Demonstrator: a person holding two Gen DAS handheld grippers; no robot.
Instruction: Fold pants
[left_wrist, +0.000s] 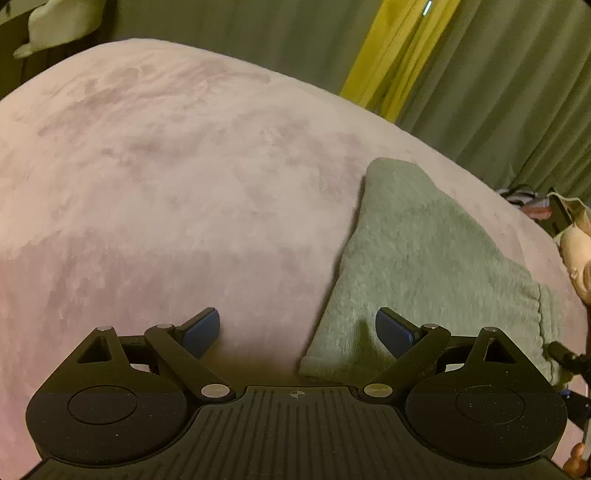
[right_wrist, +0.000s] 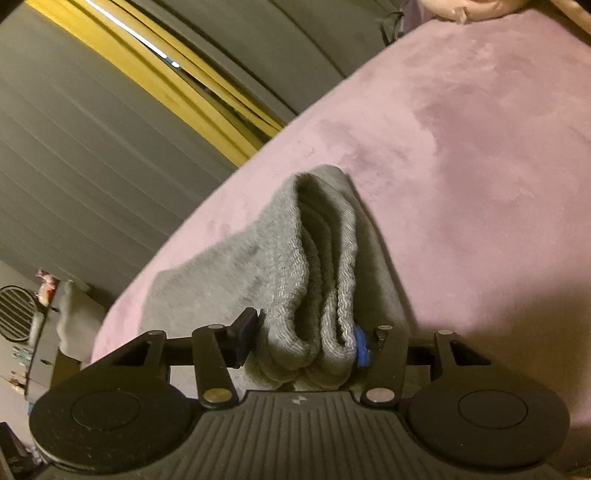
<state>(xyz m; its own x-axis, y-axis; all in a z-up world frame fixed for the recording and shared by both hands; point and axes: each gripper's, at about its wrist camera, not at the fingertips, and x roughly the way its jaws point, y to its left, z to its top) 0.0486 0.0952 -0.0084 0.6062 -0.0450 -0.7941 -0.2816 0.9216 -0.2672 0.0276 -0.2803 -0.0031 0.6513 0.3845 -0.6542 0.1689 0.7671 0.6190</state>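
The grey knit pants (left_wrist: 417, 266) lie folded on the pink plush bed cover (left_wrist: 166, 192), right of centre in the left wrist view. My left gripper (left_wrist: 297, 332) is open and empty, hovering just above the pants' near left corner. In the right wrist view my right gripper (right_wrist: 303, 341) is shut on the bunched, stacked edge of the pants (right_wrist: 314, 258), several layers pinched between its blue pads. The rest of the pants trails away from it over the cover (right_wrist: 480, 166). The right gripper's tip also shows at the left wrist view's right edge (left_wrist: 565, 356).
Grey curtains (left_wrist: 498, 92) with a yellow strip (left_wrist: 391, 55) hang behind the bed. A pale pillow or plush (left_wrist: 576, 251) lies at the bed's right edge. A round fan (right_wrist: 14, 314) and cluttered shelf stand off the bed at the right wrist view's left.
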